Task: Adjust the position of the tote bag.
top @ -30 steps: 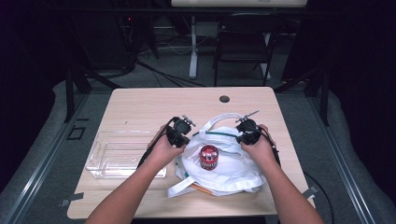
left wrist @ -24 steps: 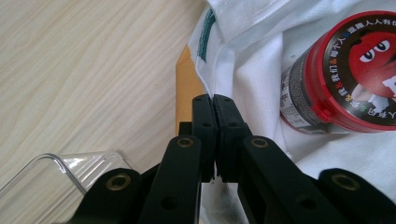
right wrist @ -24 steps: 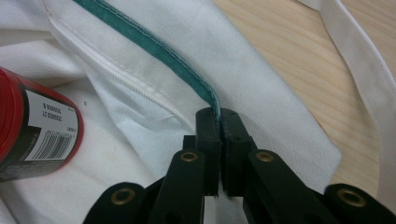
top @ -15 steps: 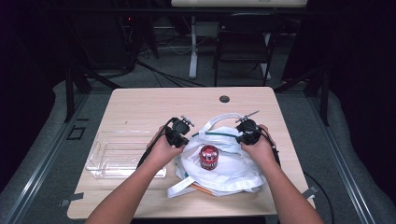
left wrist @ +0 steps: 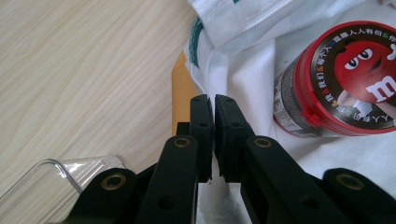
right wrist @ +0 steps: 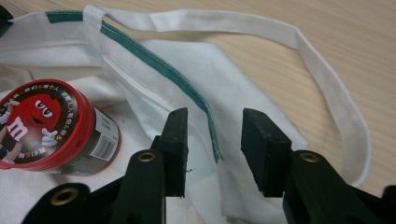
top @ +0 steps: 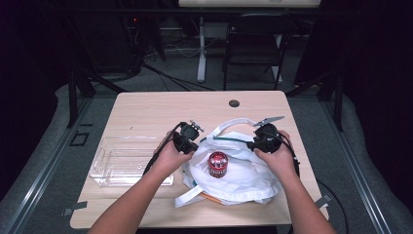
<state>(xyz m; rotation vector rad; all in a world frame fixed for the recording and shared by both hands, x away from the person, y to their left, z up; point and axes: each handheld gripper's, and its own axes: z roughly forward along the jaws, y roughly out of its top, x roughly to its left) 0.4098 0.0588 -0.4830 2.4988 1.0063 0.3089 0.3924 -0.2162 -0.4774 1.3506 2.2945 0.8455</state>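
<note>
left gripper (top: 189, 138): jaws together at bag's (top: 243, 170) left edge, grip on cloth unclear | right gripper (top: 263, 138): jaws just opening, apart over green-trimmed rim | can (top: 217, 163): upright in bag, on surface (top: 160, 109) | tray (top: 122, 161): left

Dark room, chair (top: 253, 48), perhaps carpeted.

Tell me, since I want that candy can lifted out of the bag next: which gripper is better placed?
Probably the right gripper: its jaws have just been opening and stand apart over the bag rim, the candy can beside them. The left gripper is shut.
</note>
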